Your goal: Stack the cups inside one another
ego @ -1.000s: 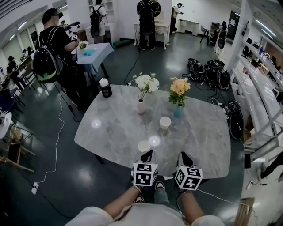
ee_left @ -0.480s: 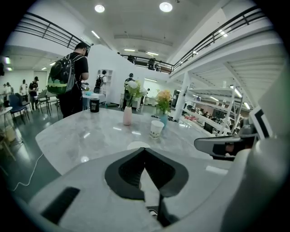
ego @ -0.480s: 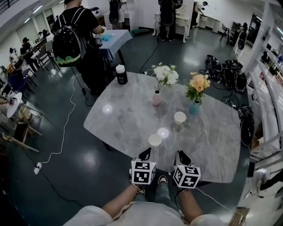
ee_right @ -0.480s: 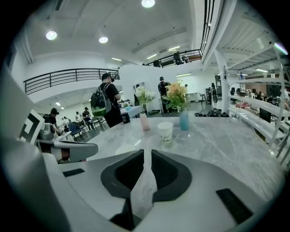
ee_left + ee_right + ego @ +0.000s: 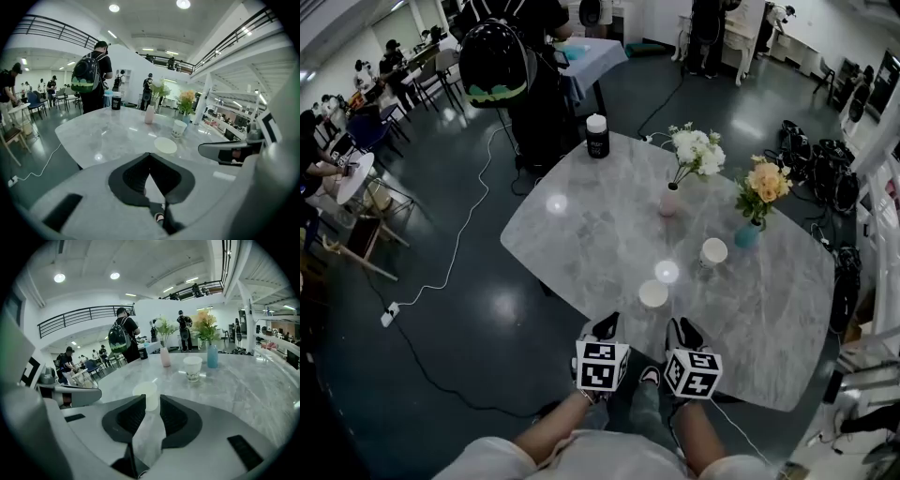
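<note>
Both tools empty: left tool (image 5: 149, 155) closed, right tool (image 5: 151, 401) just parting a crack, jaws half-hiding near cup (image 5: 144, 389).

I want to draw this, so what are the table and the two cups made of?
The table looks like polished grey marble, or a lookalike: pale veins, bright lamp reflections. The near cup and far cup look like matte white paper, maybe plastic: thin rims, no shine.
</note>
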Demonstrator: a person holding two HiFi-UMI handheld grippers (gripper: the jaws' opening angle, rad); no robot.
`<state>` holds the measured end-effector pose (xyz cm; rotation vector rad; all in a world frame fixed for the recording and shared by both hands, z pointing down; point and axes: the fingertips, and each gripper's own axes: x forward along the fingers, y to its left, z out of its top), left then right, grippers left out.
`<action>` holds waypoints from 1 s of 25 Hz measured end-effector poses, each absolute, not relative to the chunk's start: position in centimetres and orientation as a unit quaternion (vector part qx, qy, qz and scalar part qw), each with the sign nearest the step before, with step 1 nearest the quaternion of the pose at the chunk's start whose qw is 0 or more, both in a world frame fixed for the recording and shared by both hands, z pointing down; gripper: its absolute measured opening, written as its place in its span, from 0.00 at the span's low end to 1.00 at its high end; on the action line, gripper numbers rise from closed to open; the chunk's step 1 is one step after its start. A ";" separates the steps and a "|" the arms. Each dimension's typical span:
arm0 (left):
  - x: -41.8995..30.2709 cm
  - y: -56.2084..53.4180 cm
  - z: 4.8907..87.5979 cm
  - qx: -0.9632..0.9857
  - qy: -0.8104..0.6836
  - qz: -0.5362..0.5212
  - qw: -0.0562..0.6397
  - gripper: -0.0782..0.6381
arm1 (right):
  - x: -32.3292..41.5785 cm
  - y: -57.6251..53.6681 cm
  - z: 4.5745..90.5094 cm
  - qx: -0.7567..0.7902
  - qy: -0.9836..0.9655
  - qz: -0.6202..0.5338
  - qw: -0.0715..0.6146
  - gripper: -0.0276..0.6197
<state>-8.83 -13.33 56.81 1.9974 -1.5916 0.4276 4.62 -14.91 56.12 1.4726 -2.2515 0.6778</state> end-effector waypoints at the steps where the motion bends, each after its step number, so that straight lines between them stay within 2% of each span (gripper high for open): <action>1: -9.0 -13.4 57.0 0.738 -0.595 0.159 0.274 0.10 | 4.4 -15.1 56.4 0.516 -0.800 0.242 0.186 0.14; 17: -10.2 -13.5 59.7 0.695 -0.633 0.155 0.306 0.10 | 2.2 -16.8 60.1 0.451 -0.823 0.258 0.228 0.24; 25: -10.6 -13.1 60.8 0.676 -0.646 0.156 0.317 0.10 | 0.9 -17.4 62.1 0.422 -0.832 0.263 0.245 0.33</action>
